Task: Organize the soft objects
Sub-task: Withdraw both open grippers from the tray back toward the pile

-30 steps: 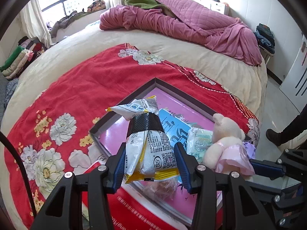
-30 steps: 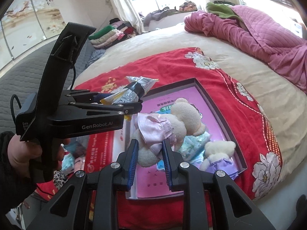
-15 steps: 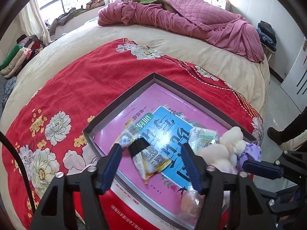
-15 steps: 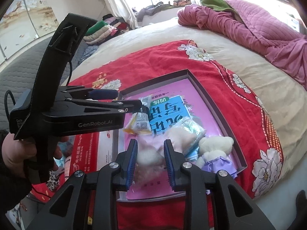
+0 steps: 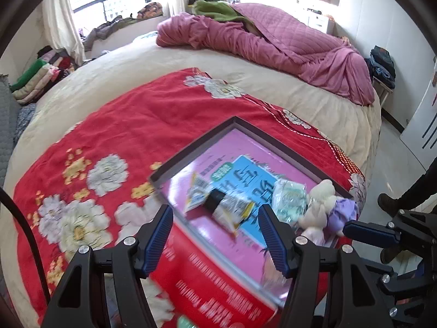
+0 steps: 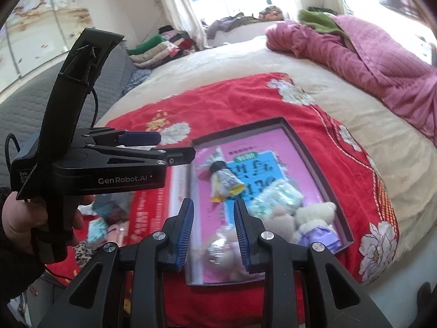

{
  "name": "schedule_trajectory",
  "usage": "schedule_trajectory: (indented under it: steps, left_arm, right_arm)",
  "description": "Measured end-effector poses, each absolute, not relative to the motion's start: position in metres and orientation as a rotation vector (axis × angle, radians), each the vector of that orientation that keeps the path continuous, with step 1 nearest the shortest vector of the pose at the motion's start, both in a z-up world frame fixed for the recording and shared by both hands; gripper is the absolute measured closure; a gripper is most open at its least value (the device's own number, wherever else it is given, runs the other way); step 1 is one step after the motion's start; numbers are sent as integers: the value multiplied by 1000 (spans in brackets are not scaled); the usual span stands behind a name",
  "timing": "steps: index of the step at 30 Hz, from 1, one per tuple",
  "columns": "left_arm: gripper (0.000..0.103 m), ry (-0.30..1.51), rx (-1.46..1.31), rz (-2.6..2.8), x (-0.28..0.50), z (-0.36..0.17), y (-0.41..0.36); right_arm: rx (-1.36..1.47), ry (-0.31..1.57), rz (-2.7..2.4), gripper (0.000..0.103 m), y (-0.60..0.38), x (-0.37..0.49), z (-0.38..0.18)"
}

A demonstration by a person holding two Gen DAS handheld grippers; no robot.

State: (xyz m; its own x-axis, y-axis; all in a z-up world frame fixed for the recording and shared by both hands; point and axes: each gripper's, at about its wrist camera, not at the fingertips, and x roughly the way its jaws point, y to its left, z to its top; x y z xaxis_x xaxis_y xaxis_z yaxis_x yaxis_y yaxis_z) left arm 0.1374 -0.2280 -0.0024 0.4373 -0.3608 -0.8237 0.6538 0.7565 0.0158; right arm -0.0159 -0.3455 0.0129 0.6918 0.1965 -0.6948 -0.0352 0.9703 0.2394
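Although the snack packet [image 5: 218, 205] with its black band lies inside the shallow box [image 5: 191, 150], it rests close to the box's near-left rim, so a careless sweep past that edge could flick it out onto the red floral blanket [image 5: 123, 125]. Beside it on the blue-and-pink printed bottom sit a pale green crinkly packet [image 5: 289, 199] and a small cream teddy bear in a purple dress [image 5: 325, 207], crowded toward the right corner. In the right wrist view a second plush in pink [image 6: 232, 243] lies blurred at the box's near edge, just ahead of the right gripper [image 6: 214, 232]; I cannot tell whether it sits fully inside the rim, and it may slide off if it does not.

The left gripper [image 5: 215, 240] hovers above the near rim with its fingers spread wide and nothing between them. The right gripper's fingers are parted by a moderate gap and also hold nothing.

More loose items [image 6: 106, 221] appear on the blanket left of the box, blurred beyond naming. Reaching for them, the two grippers work near each other and could collide. The box sits on soft bedding near the bed's edge [image 6: 409, 259], so pressing on a rim may tip it and spill the contents.
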Motion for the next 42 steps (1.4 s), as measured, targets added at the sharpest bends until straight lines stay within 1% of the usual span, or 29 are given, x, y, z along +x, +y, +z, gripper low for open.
schedule_trajectory:
  steps: [6, 11, 16, 22, 32, 42]
  left_arm:
    - [38, 905, 312, -553, 128, 17, -153]
    - [38, 911, 274, -461, 118, 22, -86]
    - [38, 927, 234, -378, 102, 17, -26]
    - [38, 960, 191, -309, 78, 0, 26]
    - [38, 1033, 181, -269, 39, -53, 66]
    - [38, 1100, 187, -289, 23, -97, 76]
  right_arm:
    - [151, 767, 224, 72, -292, -21, 32]
    - [116, 765, 284, 72, -251, -25, 37]
    - [86, 775, 330, 72, -216, -28, 38]
    - [65, 817, 358, 72, -186, -31, 26]
    - [14, 881, 387, 72, -149, -34, -7]
    - [-20, 938, 398, 72, -131, -26, -34]
